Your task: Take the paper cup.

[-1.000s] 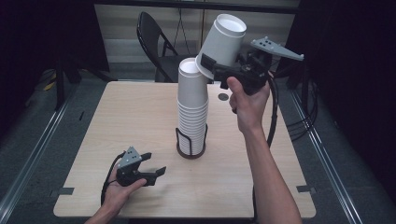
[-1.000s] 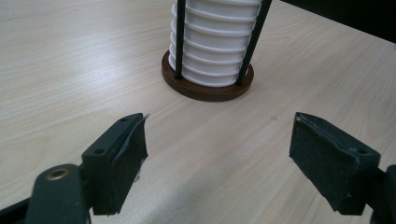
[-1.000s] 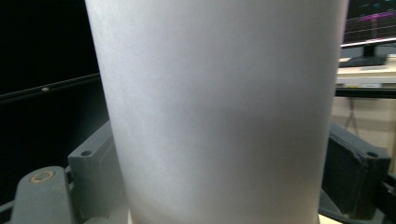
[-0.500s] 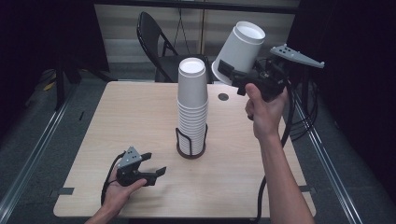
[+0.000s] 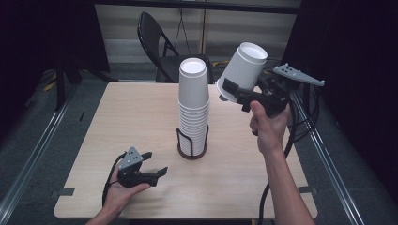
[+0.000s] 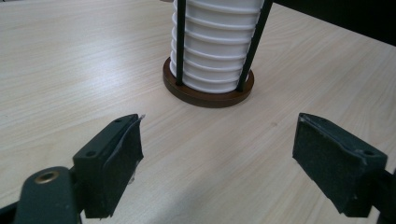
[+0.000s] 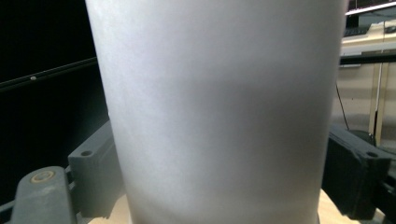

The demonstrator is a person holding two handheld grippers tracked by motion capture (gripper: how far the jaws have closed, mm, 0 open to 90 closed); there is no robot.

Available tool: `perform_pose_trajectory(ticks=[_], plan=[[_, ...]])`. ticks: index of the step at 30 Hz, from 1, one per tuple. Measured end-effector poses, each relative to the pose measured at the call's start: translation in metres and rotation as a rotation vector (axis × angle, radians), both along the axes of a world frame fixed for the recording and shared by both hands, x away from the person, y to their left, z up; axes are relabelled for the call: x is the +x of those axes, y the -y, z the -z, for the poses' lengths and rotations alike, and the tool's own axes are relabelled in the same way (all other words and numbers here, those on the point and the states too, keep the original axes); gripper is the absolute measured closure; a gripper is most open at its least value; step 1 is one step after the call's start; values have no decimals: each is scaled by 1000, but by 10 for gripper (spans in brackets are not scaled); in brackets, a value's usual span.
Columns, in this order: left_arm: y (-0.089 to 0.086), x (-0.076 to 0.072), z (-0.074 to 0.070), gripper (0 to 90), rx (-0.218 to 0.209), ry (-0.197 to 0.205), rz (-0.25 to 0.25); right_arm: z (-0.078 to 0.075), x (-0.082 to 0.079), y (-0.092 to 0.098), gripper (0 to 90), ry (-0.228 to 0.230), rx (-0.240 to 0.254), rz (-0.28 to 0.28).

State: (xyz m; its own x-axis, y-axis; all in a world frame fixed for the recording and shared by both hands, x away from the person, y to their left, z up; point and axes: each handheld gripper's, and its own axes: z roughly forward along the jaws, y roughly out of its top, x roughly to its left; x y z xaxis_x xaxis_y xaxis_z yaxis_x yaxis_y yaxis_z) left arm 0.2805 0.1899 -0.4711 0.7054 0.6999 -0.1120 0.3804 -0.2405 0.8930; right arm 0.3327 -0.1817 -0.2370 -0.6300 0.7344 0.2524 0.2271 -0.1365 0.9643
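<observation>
The right gripper (image 5: 233,90) is clamped on a white paper cup (image 5: 241,70), its two jaws pressing the cup's sides near the rim. The cup is held in the air, upside down and tilted, its base pointing up and away, to the right of the cup stack (image 5: 193,108) and apart from it. In the right gripper view the cup's wall (image 7: 219,112) rises between the two black jaws, which touch it on both sides.

The stack stands upright in a dark wire holder (image 5: 191,146) with a round brown base, near the middle of the wooden table (image 5: 131,117).

The left gripper (image 5: 157,164) rests low at the near left of the table, in the person's left hand (image 5: 123,190), well apart from the stack. Its jaws are spread wide with nothing between them; in the left gripper view they point toward the holder's base (image 6: 208,93) over bare tabletop.

A black folding chair (image 5: 155,40) stands beyond the table's far edge.
</observation>
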Motion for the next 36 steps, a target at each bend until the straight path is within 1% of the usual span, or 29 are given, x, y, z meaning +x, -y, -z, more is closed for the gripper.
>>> perform_pose_trajectory(ticks=[1,3,5,6,7,8,9,12,13,15,18,19,20,21,23,24,26,27,28,29,30,31,33,34,35,36], plan=[[0,0,0,160,2,3,-1,6,-2,2,135,-9,2,-1],[0,0,-1,161,4,4,3,8,-2,2,135,-13,2,-1],[1,0,-1,170,-10,-5,2,15,-4,3,136,-19,-1,5],[2,-1,-1,183,-19,-4,1,18,-5,4,136,-22,1,3],[3,-1,0,208,-19,5,3,21,-6,4,136,-30,1,1],[3,-1,0,218,-15,6,2,27,-7,6,136,-41,3,-2],[4,-1,0,218,-13,6,-1,27,-7,6,136,-41,3,-2],[5,-1,0,218,-29,-1,-6,35,-9,7,136,-57,4,-4],[6,-1,-1,218,-25,-3,-3,41,-11,8,136,-67,0,-11],[7,-2,-1,218,-30,-11,4,43,-11,8,136,-70,-5,-16],[10,-3,-1,218,-29,3,17,50,-15,8,136,-87,-10,-27],[10,-3,-2,218,-17,14,19,53,-16,8,136,-91,-9,-30],[12,-5,-2,218,-19,19,19,55,-17,8,136,-94,-8,-31],[13,-5,-2,217,-8,31,22,57,-18,7,136,-101,-12,-34],[15,-6,-4,214,-13,37,29,64,-19,6,135,-112,-19,-39],[16,-6,-4,210,-18,34,32,68,-19,5,136,-122,-15,-42],[17,-7,-6,216,-1,48,37,75,-20,5,136,-135,-1,-45],[19,-8,-7,216,-4,53,38,78,-20,5,136,-141,10,-48],[19,-9,-8,214,-1,53,41,86,-20,5,136,-158,18,-54],[20,-9,-8,214,5,58,46,86,-20,5,136,-158,18,-54],[22,-9,-9,215,8,67,51,89,-20,5,136,-166,22,-53],[22,-9,-10,217,6,66,53,94,-20,5,136,-179,28,-55],[24,-9,-13,226,37,78,66,99,-21,5,136,-188,29,-53],[25,-9,-14,228,30,75,71,103,-22,6,136,-195,34,-53],[26,-9,-15,228,28,75,78,103,-22,6,136,-195,34,-53],[28,-9,-17,229,39,81,85,104,-23,7,136,-201,41,-54]])
